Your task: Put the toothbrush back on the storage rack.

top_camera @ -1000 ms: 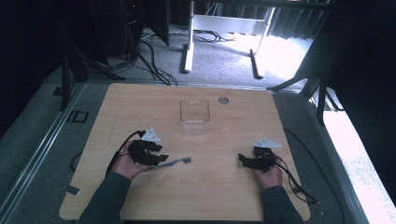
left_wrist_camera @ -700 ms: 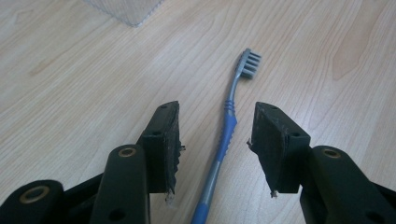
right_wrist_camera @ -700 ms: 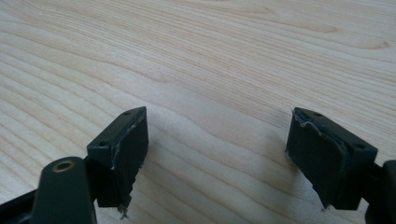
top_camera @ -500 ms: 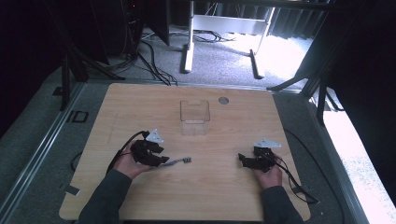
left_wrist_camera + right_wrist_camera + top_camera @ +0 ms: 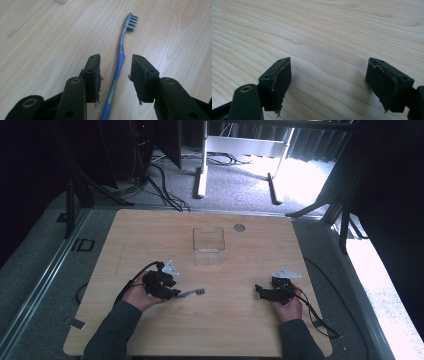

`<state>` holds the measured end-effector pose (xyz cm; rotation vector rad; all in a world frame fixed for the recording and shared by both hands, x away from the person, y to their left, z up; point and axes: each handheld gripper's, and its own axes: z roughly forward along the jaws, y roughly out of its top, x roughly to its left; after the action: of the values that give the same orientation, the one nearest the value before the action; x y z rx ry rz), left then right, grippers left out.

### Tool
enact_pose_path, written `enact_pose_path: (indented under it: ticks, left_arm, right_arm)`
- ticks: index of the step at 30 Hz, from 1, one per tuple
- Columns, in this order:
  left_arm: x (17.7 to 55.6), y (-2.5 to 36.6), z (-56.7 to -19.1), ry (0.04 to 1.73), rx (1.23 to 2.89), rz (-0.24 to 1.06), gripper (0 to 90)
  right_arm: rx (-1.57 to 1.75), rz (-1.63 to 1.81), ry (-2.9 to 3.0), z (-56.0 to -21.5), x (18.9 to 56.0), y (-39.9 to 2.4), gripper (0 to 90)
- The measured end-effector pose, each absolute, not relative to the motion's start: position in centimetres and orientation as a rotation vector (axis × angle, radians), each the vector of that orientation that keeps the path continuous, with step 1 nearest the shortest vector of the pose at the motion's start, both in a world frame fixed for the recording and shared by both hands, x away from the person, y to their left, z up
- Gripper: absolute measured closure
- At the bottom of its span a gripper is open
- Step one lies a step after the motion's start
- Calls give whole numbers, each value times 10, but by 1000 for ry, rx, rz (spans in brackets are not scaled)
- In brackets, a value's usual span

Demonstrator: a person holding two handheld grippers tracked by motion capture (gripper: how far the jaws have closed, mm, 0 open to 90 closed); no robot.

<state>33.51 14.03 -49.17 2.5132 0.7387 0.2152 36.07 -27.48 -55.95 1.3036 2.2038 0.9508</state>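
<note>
On a pale wooden table with dark floor and cables beyond, the left gripper straddles a blue toothbrush with jaws narrowly apart, its handle end cut off below, while the right gripper gapes wide over bare wood.

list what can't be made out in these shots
- Toothbrush handle end: cut off by the bottom edge of the left gripper view; in the high view the left gripper covers it.
- Clear box contents: too small and see-through in the high view to tell.
- Round mark on the table: too small to identify.
</note>
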Motion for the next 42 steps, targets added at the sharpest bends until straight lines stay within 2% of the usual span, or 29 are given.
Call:
enact_pose_path:
  ticks: [11, 32, 42]
  left_arm:
    - [337, 133, -493, 701, 2587, 200, 633]
    - [341, 123, -501, 659, 2670, 185, 598]
    - [339, 117, -509, 639, 2729, 206, 645]
  right_arm:
    - [1303, 951, 2204, -560, 361, -275, 205]
    - [1299, 952, 2209, -560, 360, -274, 206]
    - [1299, 954, 2211, -560, 360, -274, 206]
